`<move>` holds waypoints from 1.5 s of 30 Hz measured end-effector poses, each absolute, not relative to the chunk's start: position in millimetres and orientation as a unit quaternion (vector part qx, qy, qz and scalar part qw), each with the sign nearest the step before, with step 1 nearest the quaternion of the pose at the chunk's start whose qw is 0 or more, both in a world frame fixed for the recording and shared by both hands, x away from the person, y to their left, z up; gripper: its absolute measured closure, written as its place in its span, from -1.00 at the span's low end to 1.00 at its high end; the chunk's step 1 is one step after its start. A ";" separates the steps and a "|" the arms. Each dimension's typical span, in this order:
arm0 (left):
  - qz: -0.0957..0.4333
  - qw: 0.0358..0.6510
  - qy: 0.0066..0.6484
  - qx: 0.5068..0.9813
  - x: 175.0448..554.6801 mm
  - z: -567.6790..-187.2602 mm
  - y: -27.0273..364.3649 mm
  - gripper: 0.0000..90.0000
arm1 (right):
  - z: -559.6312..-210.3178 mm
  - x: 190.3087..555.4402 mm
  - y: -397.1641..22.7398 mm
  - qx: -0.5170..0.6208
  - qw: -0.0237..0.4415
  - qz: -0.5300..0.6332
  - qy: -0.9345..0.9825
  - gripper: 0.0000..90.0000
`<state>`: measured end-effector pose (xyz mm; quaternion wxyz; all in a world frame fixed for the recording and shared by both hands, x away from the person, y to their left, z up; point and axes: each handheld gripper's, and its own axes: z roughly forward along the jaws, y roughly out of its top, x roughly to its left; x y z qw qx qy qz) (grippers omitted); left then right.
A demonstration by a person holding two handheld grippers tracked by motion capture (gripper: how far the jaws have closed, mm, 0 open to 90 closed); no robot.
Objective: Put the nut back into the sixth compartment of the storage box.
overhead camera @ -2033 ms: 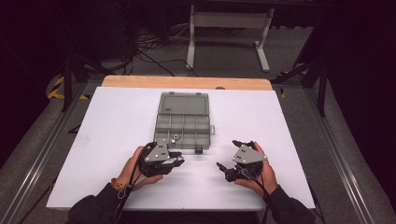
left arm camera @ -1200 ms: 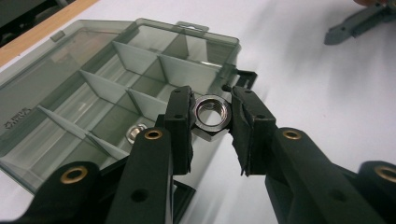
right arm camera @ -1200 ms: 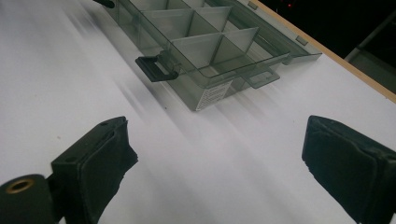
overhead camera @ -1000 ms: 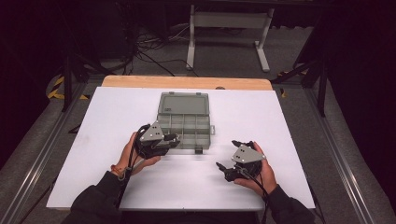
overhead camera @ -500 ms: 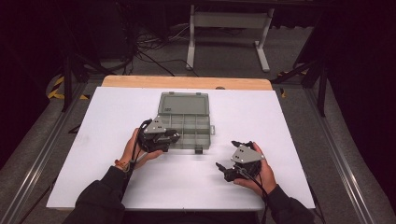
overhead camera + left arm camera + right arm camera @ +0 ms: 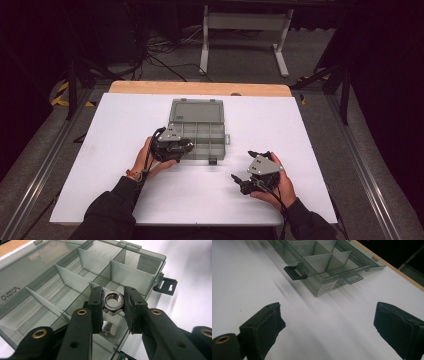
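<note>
L gripper [image 6: 186, 146] jaws sit over near-left corner of open box [image 6: 200, 129]; R gripper [image 6: 245, 167] on white counter [image 6: 325, 150], box well beyond its jaws.

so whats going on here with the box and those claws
A person works at a white table with a claw in each hand. The left claw is shut on a steel nut and holds it over a compartment of the open grey box, where a second nut already lies. The right claw hangs open over bare table beside the box, holding nothing.
</note>
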<state>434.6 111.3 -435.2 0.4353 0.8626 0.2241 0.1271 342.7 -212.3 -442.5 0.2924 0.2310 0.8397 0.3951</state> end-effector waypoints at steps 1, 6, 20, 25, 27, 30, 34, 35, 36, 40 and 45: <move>0.125 0.436 0.225 0.863 434.9 -435.8 111.1 0.55 | -442.5 342.7 -212.4 0.231 0.292 0.395 0.840 -0.81; 0.123 0.434 0.226 0.864 435.6 -437.3 110.4 0.55 | -442.4 342.9 -213.0 0.231 0.293 0.396 0.839 -0.81; 0.116 0.432 0.232 0.864 437.0 -441.2 109.0 0.55 | -442.4 342.7 -212.8 0.230 0.293 0.395 0.840 -0.81; 0.115 0.435 0.233 0.862 436.9 -441.4 108.6 0.54 | -442.3 342.6 -213.2 0.231 0.293 0.395 0.840 -0.81; 0.114 0.439 0.234 0.860 436.9 -441.4 109.1 0.53 | -442.3 342.7 -213.1 0.230 0.293 0.395 0.840 -0.81; 0.115 0.441 0.233 0.859 436.5 -440.2 110.4 0.52 | -442.2 342.5 -213.3 0.230 0.293 0.395 0.840 -0.81; 0.116 0.446 0.233 0.857 435.8 -438.7 112.0 0.49 | -442.0 342.7 -213.4 0.231 0.294 0.396 0.839 -0.81; 0.118 0.447 0.233 0.855 435.0 -437.6 113.0 0.49 | -442.1 342.6 -213.3 0.230 0.294 0.395 0.839 -0.81; 0.119 0.450 0.233 0.854 434.4 -436.4 114.1 0.49 | -442.1 342.4 -213.2 0.230 0.294 0.395 0.840 -0.81; 0.129 0.455 0.229 0.851 429.8 -431.1 118.4 0.47 | -441.5 342.3 -213.7 0.230 0.295 0.396 0.838 -0.81; 0.146 0.466 0.218 0.845 422.4 -426.4 123.8 0.43 | -440.3 343.4 -215.4 0.235 0.296 0.399 0.836 -0.82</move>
